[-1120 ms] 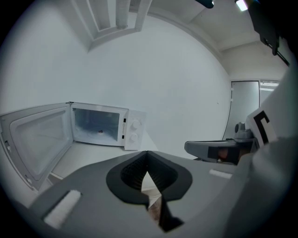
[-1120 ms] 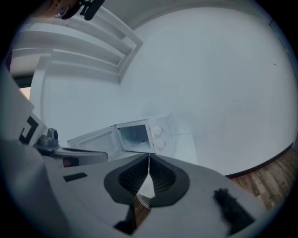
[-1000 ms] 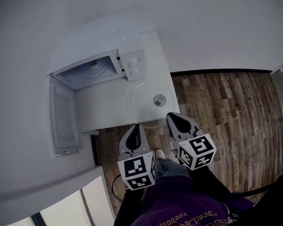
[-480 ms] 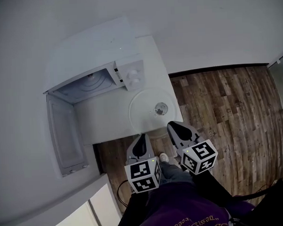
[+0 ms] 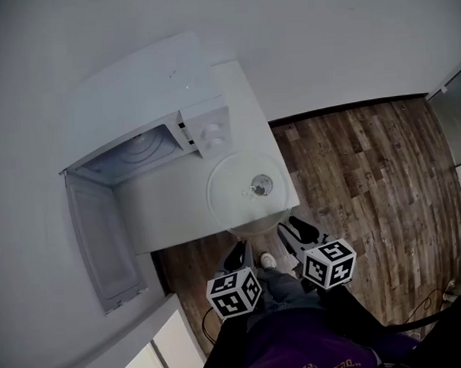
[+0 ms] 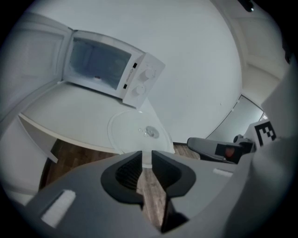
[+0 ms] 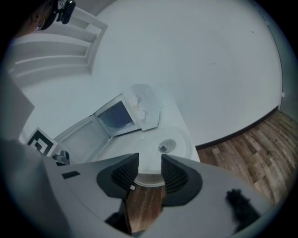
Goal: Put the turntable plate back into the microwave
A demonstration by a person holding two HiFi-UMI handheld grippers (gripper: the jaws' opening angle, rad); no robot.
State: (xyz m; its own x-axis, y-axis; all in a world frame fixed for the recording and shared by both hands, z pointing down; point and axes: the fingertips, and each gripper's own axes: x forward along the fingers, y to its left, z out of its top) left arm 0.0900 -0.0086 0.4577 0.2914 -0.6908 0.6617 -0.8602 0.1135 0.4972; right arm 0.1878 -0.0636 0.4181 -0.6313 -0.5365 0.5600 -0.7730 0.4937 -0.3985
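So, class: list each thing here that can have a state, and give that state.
Door: open.
Microwave: no plate inside.
Plate: flat on the counter, outside the microwave, not gripped.
Left gripper: jaws just opening, slightly apart, empty.
Right gripper: jaws just opening, wide apart, empty.

1. We see a white microwave on a white counter, its door swung open toward seven o'clock.
2. The glass turntable plate lies at the microwave's five o'clock, overhanging the counter's near edge.
3. Our left gripper and right gripper hang at the plate's six o'clock, short of its rim. Their jaws have just been opening and are empty.
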